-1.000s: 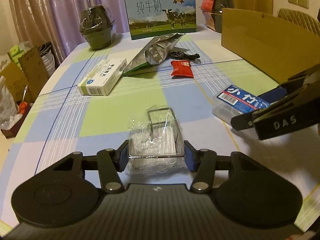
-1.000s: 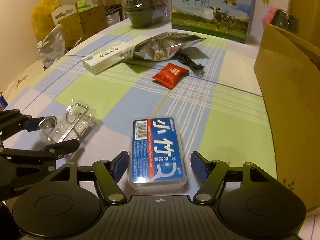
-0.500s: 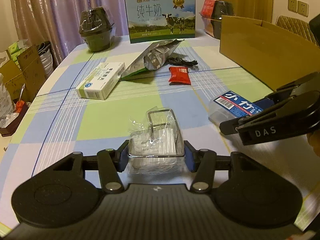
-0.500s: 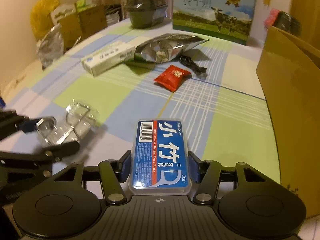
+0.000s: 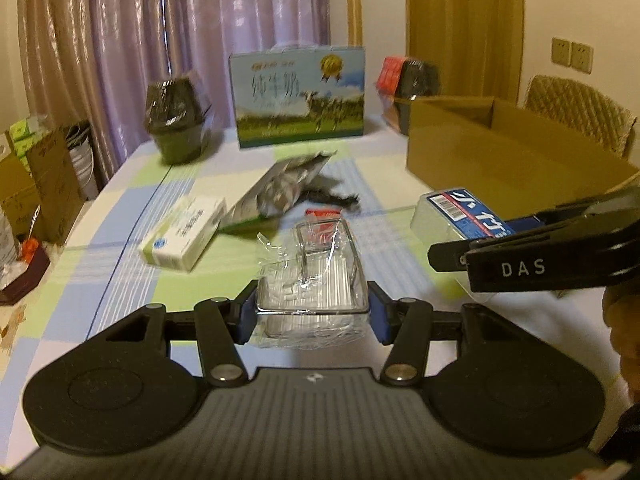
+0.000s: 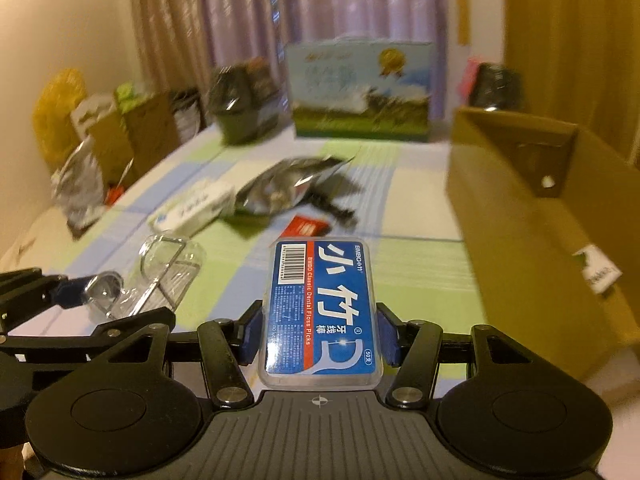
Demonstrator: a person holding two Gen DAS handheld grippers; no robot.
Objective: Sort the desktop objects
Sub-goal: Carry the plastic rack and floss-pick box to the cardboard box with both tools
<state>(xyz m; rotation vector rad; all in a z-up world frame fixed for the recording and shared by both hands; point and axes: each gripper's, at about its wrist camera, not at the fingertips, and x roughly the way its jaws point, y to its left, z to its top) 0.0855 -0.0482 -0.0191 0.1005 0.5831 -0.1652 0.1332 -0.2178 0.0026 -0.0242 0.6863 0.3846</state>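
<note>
My left gripper [image 5: 313, 312] is shut on a clear plastic packet with a wire clip [image 5: 316, 280], held above the checked tablecloth. My right gripper [image 6: 320, 330] is shut on a blue dental floss pick box [image 6: 322, 308], also lifted. In the left wrist view the floss box [image 5: 460, 212] and the right gripper [image 5: 532, 252] appear at the right. In the right wrist view the clear packet [image 6: 164, 276] and the left gripper [image 6: 80, 300] show at the lower left. An open cardboard box [image 6: 540, 216] stands to the right.
On the table lie a white medicine box [image 5: 182, 232], a silver foil bag [image 5: 280, 188], a black cable [image 5: 336, 196] and a red sachet [image 6: 306, 226]. A milk carton [image 5: 298, 96] and dark pots [image 5: 176, 120] stand at the back. A chair [image 5: 576, 108] is behind the cardboard box.
The right gripper closed on the floss box; both grippers then rose with their objects, and the views now tilt upward toward the far end of the table.
</note>
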